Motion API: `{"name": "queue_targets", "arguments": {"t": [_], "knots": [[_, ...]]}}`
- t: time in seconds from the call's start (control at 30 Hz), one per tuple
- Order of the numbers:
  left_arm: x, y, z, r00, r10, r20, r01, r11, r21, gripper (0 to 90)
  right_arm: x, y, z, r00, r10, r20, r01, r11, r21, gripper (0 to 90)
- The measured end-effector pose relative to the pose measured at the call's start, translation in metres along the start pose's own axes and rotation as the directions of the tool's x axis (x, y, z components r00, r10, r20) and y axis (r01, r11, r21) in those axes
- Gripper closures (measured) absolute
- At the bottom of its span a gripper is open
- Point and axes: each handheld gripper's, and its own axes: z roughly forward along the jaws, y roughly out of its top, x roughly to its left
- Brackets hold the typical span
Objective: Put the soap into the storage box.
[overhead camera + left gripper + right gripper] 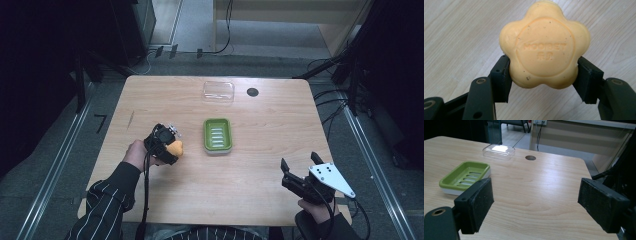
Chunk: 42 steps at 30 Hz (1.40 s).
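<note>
left gripper (171, 148) clamps the soap (545, 45) by its lower lobes, just left of the green dish (218, 135). right gripper (299, 167) idles, jaws wide. that shallow pinch looks risky; slick soap could squirt free.

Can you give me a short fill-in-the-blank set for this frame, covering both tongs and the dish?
1. The left tongs are shut on a flower-shaped ____ soap.
2. The right tongs are ____, with nothing between their jaws.
3. The green soap dish is ____ of soap.
4. The clear lid lies on the table, ____ from the dish.

Missing words: orange; open; empty; apart
</note>
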Motion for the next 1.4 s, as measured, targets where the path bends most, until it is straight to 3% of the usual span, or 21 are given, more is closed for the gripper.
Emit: {"name": "queue_targets", "arguments": {"t": [0.7, 1.4], "knots": [[0.000, 0.033, -0.001, 0.9995, 0.030, 0.004, -0.029, 0.9979, -0.057, 39.5, -0.001, 0.000, -0.001, 1.0000, 0.000, 0.001, 0.000, 1.0000, 0.002, 13.7], [-0.001, 0.062, -0.005, 0.9988, 0.049, 0.008, -0.047, 0.9904, -0.130, 39.5, -0.002, -0.001, -0.002, 0.9999, 0.007, 0.009, -0.007, 1.0000, 0.002, 13.7]]}}
